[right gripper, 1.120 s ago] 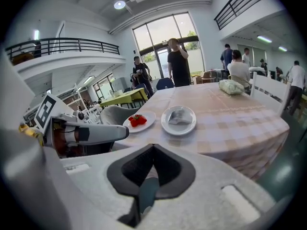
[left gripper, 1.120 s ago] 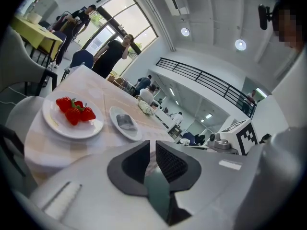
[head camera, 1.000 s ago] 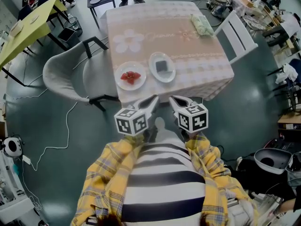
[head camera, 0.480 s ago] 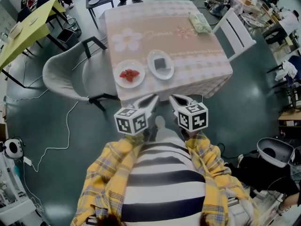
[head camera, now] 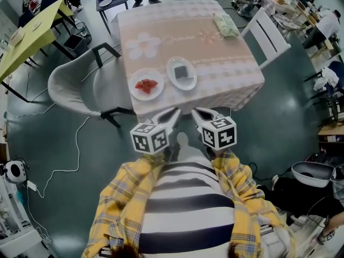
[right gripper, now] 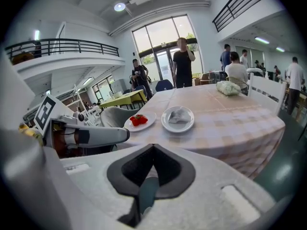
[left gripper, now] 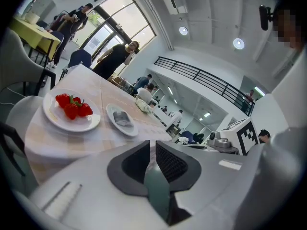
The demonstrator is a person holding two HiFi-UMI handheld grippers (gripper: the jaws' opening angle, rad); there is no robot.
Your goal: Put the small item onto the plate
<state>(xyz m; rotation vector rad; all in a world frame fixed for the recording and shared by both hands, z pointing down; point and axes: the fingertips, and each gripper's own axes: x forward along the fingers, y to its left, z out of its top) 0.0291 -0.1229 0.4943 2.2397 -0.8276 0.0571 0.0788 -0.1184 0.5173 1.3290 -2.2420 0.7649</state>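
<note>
A table with a pink checked cloth (head camera: 215,85) stands ahead of me. Near its front edge a white plate (head camera: 137,92) carries red strawberries (head camera: 146,84) (left gripper: 72,105) (right gripper: 138,120). Right of it a second white plate (head camera: 171,67) (right gripper: 178,127) holds a flat dark grey item (head camera: 182,72) (left gripper: 123,118). A pale green bundle (head camera: 226,25) (right gripper: 229,87) lies at the far right corner. My left gripper (head camera: 176,112) (left gripper: 152,145) and right gripper (head camera: 195,112) (right gripper: 152,147) hover side by side just short of the table edge, both shut and holding nothing.
A grey shell chair (head camera: 72,85) sits at the table's left, a white slatted chair (head camera: 269,31) at its right. A yellow table (head camera: 27,36) stands at upper left. People stand beyond the table's far side. A white cable (head camera: 59,168) trails over the floor.
The table and plates have drifted slightly up and left in the head view. Both grippers keep the same place and stay shut.
</note>
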